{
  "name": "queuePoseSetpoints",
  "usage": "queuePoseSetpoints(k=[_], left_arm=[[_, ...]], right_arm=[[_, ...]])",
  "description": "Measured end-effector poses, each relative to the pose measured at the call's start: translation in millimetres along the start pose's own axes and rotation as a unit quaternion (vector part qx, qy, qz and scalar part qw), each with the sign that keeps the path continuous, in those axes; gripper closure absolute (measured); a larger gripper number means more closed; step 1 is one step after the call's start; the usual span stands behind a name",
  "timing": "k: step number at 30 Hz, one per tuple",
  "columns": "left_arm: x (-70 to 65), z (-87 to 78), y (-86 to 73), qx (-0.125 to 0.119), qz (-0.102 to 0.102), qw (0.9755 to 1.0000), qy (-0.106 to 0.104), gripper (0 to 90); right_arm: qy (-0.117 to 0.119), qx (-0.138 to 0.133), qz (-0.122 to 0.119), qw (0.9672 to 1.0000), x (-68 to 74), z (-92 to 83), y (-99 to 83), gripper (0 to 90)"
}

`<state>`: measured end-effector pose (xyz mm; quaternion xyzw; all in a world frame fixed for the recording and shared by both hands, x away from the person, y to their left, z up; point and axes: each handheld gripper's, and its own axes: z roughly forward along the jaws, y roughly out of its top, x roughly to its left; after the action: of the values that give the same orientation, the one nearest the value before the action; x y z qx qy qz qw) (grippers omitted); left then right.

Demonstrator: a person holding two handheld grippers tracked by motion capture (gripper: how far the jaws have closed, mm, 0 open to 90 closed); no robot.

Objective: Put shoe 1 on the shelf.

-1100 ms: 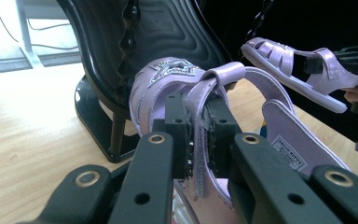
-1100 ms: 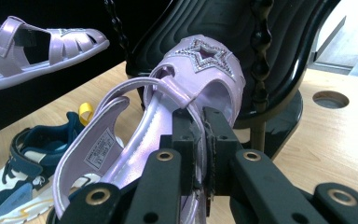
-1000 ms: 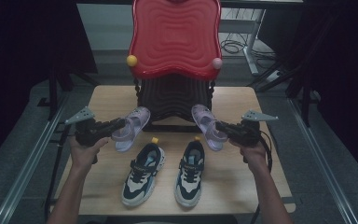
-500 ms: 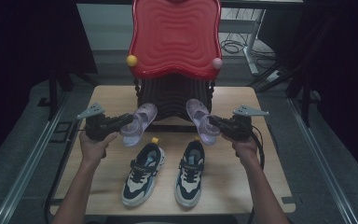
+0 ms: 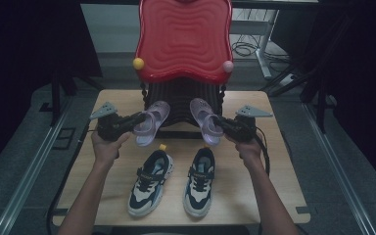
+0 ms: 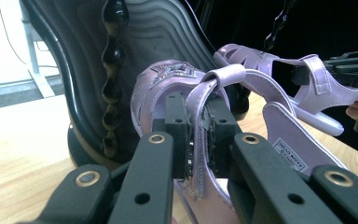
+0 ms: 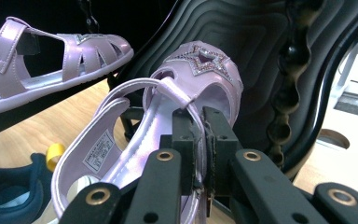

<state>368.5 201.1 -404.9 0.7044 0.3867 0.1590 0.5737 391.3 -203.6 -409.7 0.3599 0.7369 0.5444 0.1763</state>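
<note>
left gripper (image 5: 136, 119): clamping the left sandal (image 5: 150, 123) by its side wall, holding it above the table (image 5: 284, 171)
right gripper (image 5: 219, 122): clamping the right sandal (image 5: 204, 120), near the rack (image 5: 183, 39)
sneakers (image 5: 176, 181): lying on the table

Both lilac sandals (image 6: 186, 93) (image 7: 186, 88) look like glossy patent plastic with glittery star patches. The table (image 5: 274, 161) is pale matt wood. The red rack top (image 5: 183, 36) is shiny, rippled plastic.
</note>
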Motion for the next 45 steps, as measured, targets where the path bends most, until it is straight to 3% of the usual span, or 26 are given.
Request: queuePoseSetpoints(k=[13, 25, 30, 45], left_arm=[[-1.0, 21.4, 7.2, -0.006, 0.009, 0.9999, 0.004, 81.9], [-3.1, 32.6, 10.6, -0.015, 0.014, 0.9996, 0.018, 81.8], [-1.4, 35.0, 11.4, -0.026, 0.007, 0.9994, 0.021, 81.8], [-2.6, 49.3, 14.5, -0.03, 0.016, 0.9989, 0.032, 81.8]], right_arm=[[-0.013, -0.003, -0.005, 0.9999, 4.5, 18.7, 6.3, 84.8], [-0.022, -0.015, -0.006, 0.9996, 6.1, 28.2, 12.9, 84.8], [-0.028, -0.028, -0.002, 0.9992, 6.7, 31.5, 15.2, 84.8], [-0.04, -0.036, -0.012, 0.9985, 10.4, 41.2, 20.8, 84.8]])
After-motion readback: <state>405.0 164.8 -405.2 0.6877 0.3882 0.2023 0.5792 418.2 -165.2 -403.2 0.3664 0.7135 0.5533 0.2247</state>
